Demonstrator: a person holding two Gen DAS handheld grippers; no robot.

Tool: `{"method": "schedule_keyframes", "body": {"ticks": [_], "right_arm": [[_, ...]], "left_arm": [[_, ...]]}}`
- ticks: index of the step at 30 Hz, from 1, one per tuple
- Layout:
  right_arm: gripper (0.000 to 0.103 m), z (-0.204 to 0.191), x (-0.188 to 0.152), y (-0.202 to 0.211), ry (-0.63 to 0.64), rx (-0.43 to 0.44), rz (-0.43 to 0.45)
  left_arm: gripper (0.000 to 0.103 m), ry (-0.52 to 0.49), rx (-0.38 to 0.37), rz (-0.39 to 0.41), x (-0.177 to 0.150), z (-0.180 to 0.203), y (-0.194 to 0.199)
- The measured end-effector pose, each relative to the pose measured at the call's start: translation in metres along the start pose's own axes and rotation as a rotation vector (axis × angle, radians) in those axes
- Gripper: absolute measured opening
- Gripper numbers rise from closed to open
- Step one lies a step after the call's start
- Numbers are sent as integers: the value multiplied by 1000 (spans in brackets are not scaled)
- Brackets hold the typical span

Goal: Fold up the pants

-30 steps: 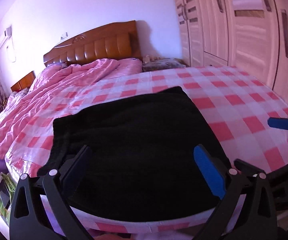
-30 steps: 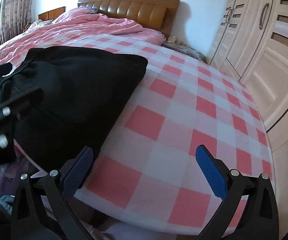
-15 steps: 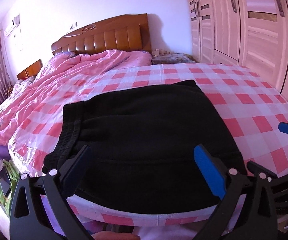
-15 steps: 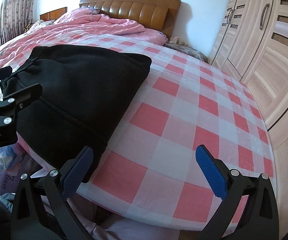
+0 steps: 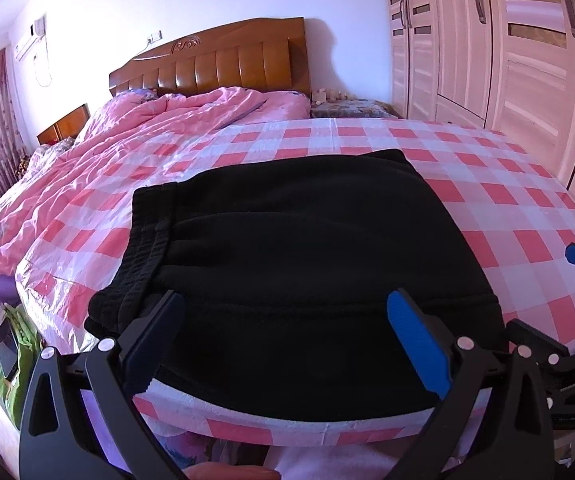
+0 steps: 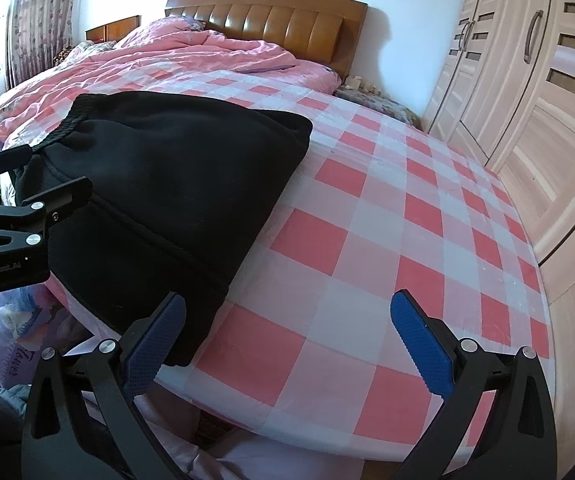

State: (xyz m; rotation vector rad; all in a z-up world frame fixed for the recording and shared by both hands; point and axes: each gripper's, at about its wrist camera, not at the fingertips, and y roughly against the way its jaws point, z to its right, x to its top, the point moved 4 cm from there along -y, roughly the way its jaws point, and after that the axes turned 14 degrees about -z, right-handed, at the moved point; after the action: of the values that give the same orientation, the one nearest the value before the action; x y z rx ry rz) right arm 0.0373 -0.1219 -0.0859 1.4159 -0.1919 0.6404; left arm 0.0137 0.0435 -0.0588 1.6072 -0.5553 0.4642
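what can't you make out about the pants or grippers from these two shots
- Pants: the near edge is hidden in the left wrist view by the left gripper; layers cannot be counted in the black cloth.
- Right gripper: in the left wrist view only a blue fingertip shows, cut off by the right edge.
- Waistband: partly hidden in the right wrist view.

bright daylight | sharp focus | pink-violet cast | fisheye-bent, dark corners

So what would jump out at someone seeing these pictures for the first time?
The black pants, folded into a block near the foot of the pink checked bed. Next, two open grippers with blue pads, left gripper over the pants, right gripper over bare sheet.
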Motion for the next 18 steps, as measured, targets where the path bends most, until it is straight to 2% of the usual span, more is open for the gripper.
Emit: {"method": "schedule_keyframes", "body": {"ticks": [18], "right_arm": [[99, -3, 1, 1, 3, 15, 5]], "left_arm": [[101, 11, -2, -6, -1, -4, -2]]}}
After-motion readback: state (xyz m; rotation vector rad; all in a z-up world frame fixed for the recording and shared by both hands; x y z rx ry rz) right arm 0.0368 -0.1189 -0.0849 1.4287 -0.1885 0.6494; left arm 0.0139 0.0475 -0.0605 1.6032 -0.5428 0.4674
